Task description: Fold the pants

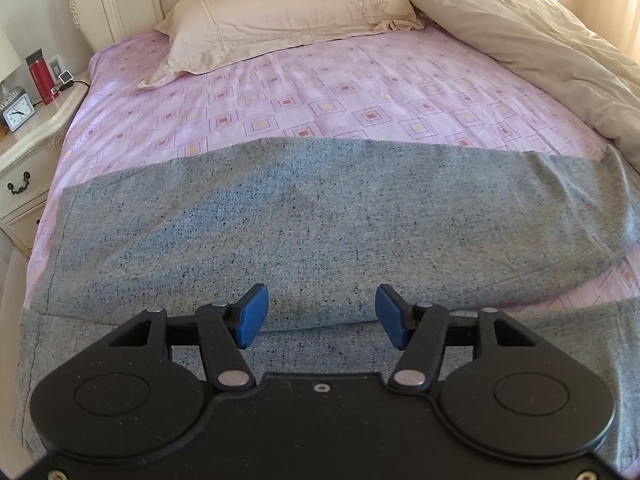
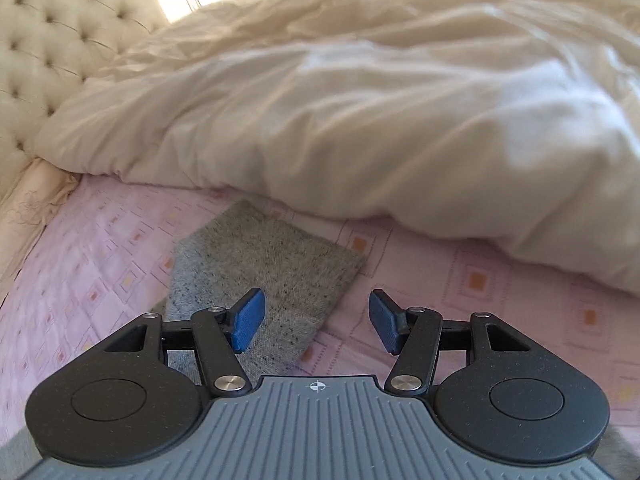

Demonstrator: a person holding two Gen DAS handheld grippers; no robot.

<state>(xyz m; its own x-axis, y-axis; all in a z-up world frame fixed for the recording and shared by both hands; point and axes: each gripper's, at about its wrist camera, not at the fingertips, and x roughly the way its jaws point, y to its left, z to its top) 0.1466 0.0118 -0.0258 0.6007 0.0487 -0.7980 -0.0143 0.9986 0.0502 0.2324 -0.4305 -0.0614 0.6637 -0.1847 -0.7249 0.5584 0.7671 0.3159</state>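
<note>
Two released tools, my left tool (image 1: 321,316) and right tool (image 2: 317,322), hover over the speckled grey woven pants (image 1: 320,216); pinching one layer would drag them crooked.

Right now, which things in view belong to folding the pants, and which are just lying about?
For the job: grey pants, left gripper, right gripper, both open.

Lying about: pillow, duvet, red bottle, clock.
</note>
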